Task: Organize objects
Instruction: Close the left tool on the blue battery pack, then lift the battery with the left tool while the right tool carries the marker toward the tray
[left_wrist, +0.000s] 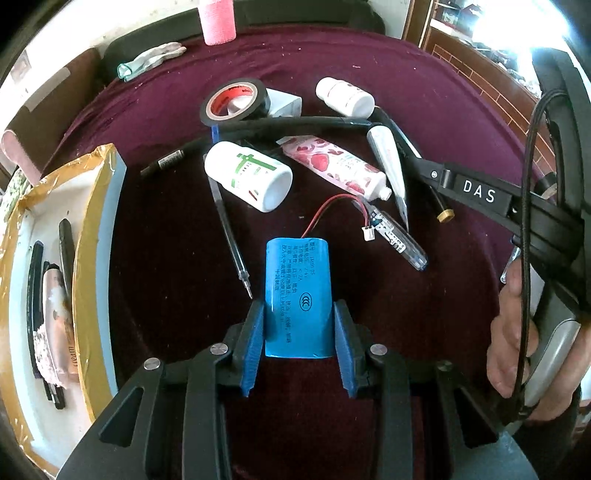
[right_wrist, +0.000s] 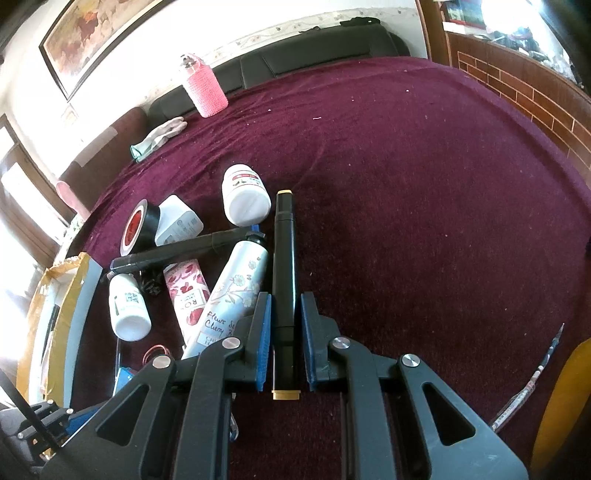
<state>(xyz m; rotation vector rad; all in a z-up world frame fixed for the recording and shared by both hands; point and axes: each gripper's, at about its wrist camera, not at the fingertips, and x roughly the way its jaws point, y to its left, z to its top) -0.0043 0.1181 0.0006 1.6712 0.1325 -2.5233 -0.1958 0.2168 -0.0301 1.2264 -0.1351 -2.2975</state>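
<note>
Left gripper clamps blue battery; pack unseen opposite.

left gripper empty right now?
No: the left gripper has its blue pads against both sides of the blue shrink-wrapped battery pack.

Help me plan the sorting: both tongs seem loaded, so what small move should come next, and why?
Probably carry the blue battery pack, clamped in the left tongs, over to the open box at the left, where pens and a tube already lie. The right tongs are closed around a black pen and can wait their turn beside the pile.
</note>
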